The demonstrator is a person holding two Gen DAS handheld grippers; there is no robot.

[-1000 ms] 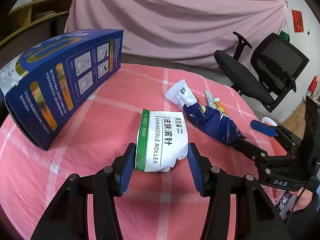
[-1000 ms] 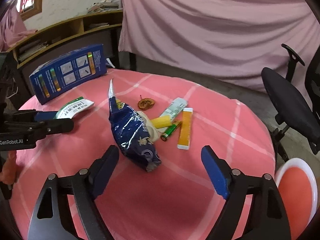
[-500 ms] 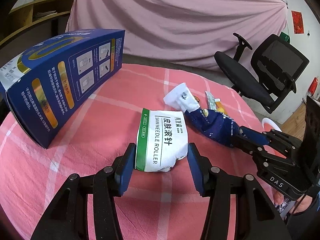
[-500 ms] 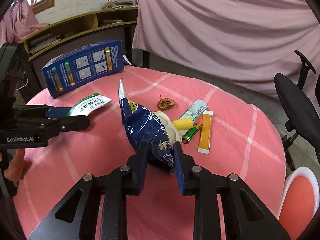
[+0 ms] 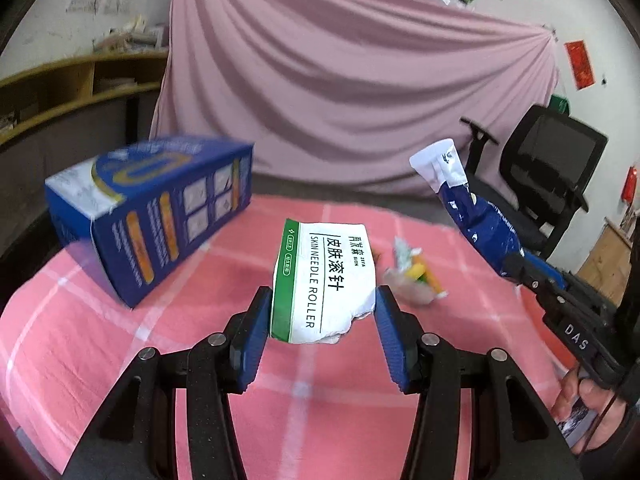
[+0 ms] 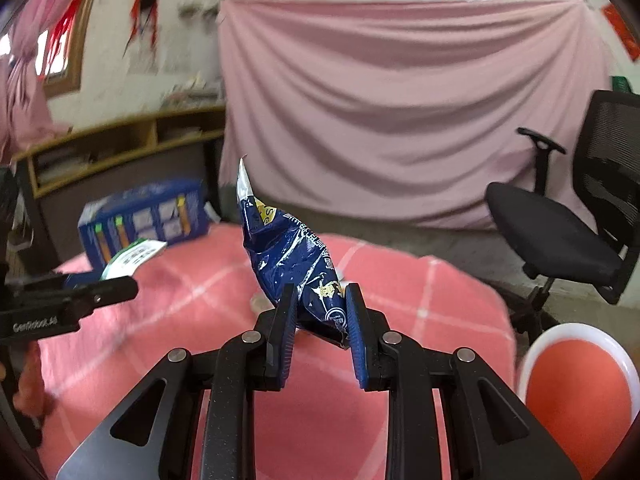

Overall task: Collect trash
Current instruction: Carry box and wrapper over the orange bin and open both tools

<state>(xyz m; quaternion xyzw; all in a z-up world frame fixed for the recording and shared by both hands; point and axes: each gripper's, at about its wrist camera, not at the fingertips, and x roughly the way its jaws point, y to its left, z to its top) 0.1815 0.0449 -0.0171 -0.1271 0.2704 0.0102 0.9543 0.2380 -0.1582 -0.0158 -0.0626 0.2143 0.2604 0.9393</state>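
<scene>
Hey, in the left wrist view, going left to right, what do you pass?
Large blue cardboard box → white and green paper packet marked SKIN NEEDLE ROLLER, held in the left tool → small pile of wrappers on the table → crumpled dark blue foil bag → black office chair.

Illumination is even and moderately bright in both wrist views, with soft daylight entering from a window (image 6: 60, 60) at far left. Shadows are faint and diffuse. Specular glare shows on the blue foil bag (image 6: 292, 252). Motion blur smears the blue box (image 5: 152, 216), the table litter (image 5: 412, 276) and the far shelving (image 6: 120, 148); the near gripper fingers (image 5: 256, 336) remain sharp. Fisheye distortion bends the edges, and dark vignetting fills every corner.
</scene>
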